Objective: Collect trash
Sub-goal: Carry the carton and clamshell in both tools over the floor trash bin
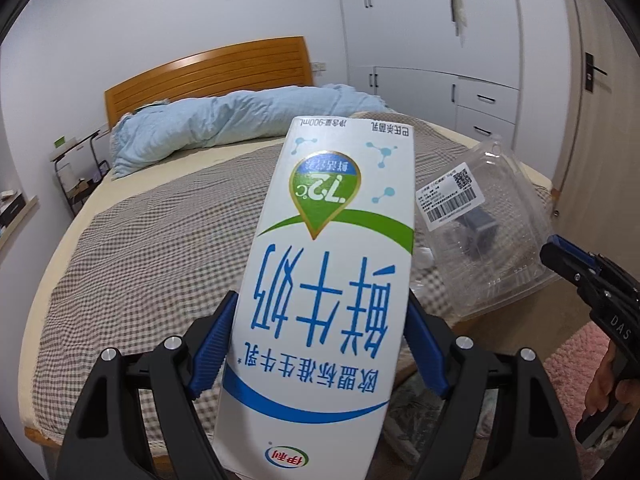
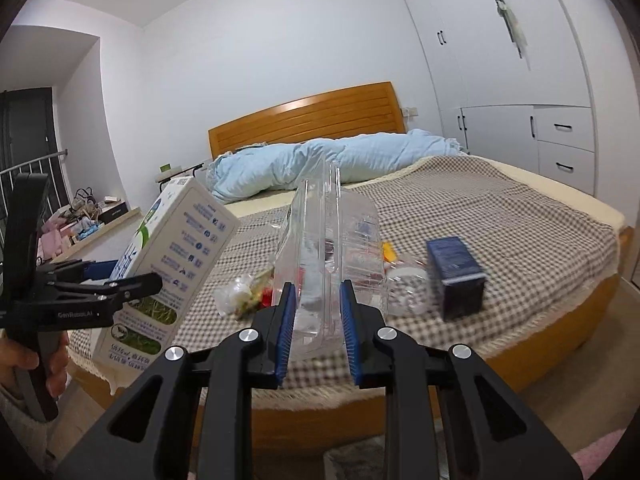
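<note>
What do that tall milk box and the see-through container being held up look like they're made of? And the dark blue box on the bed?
Milk carton: looks like coated paperboard, smooth and slightly glossy, with flat printed panels and sharp folded edges.
Clear container: thin transparent plastic, shiny; the bed shows through it and its walls are ribbed.
Dark blue box: probably printed cardboard; too blurred to tell the finish.

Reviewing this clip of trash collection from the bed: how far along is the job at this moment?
Nothing visibly binned yet; no bin is in view. In hand: the left gripper is shut on the milk carton, and the right gripper is shut on the clear plastic container, both lifted off the bed. Left on the blanket: a dark blue box, a crumpled clear wrapper and a small food-scrap bag.
</note>
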{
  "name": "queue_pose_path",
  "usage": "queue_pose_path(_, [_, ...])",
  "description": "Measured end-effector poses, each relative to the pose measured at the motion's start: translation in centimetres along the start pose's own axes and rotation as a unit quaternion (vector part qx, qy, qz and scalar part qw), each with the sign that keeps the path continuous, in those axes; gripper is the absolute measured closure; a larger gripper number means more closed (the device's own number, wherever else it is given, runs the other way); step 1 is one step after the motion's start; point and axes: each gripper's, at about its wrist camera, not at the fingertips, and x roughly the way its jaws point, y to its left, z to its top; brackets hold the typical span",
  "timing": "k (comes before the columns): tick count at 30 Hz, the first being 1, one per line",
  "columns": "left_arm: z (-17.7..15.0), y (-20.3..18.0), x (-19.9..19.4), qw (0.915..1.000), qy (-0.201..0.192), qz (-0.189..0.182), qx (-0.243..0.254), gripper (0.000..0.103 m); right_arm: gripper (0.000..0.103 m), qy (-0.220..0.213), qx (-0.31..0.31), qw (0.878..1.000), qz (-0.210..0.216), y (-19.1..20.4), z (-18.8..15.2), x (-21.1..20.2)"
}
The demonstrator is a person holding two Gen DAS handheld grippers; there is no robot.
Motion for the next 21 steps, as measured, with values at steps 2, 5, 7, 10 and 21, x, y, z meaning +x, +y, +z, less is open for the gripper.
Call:
queue_pose_path(2, [-0.1, -1.2, -0.2, 1.0000, 0.000, -0.007, 0.005, 0.027, 0.080, 0.003, -0.003, 1.000, -0.005, -0.5, -0.4, -0.8])
queue_pose_path(5, [-0.5, -3.1, -0.6, 0.9997, -0.002, -0.016, 0.016, 0.027, 0.080, 0.011, -0.003, 1.000, -0.012, -1.7, -1.0, -2.3])
queue_pose_path(7, [-0.8, -4.2, -0.8, 0.9995, -0.002, -0.024, 0.022, 0.027, 0.080, 0.015, -0.002, 1.000, -0.018, -2.6, -1.5, -3.5])
queue_pose_path(10, [-1.4, -5.9, -0.9, 0.9989, 0.001, -0.034, 0.033, 0.027, 0.080, 0.023, 0.000, 0.999, -0.028, -3.9, -2.4, -5.1])
queue_pose_path(21, [-4.1, -11.2, -0.5, 0.9958, 0.022, -0.067, 0.059, 0.027, 0.080, 0.061, 0.003, 0.996, -0.058, -7.0, -5.8, -8.3])
